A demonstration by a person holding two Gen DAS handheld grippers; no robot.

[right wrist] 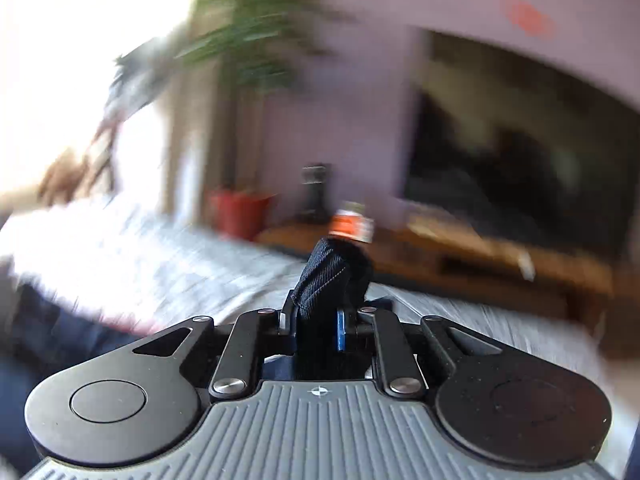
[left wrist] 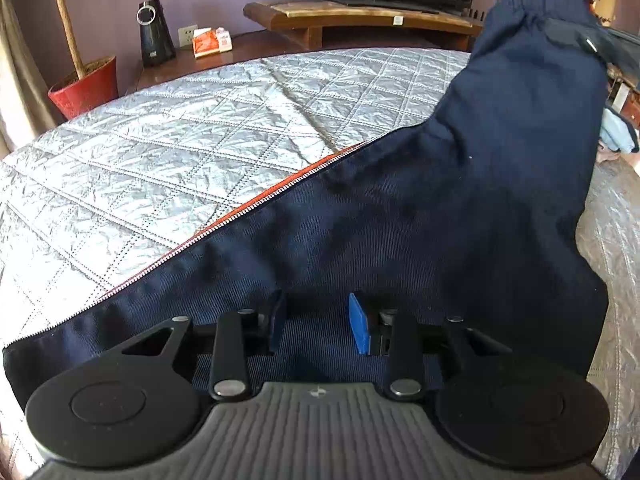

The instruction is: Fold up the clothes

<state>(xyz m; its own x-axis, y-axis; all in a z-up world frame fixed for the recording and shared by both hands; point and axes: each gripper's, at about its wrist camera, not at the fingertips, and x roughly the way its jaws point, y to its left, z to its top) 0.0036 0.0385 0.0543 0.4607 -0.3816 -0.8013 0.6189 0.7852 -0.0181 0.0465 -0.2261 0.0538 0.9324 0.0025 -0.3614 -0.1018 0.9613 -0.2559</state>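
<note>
Mid-fold, by the look of it: navy jacket (left wrist: 400,216) spread on the quilted bed (left wrist: 160,152) beneath and ahead of the spread left claw (left wrist: 316,322), sleeve cuff (right wrist: 332,276) pinched in the right claw (right wrist: 316,320), lifted above the bed, folding unfinished.

Left gripper (left wrist: 316,322), low centre of its frame, fingers spread apart; right gripper (right wrist: 316,320), low centre, fingers clamped on dark fabric (right wrist: 332,276).
</note>
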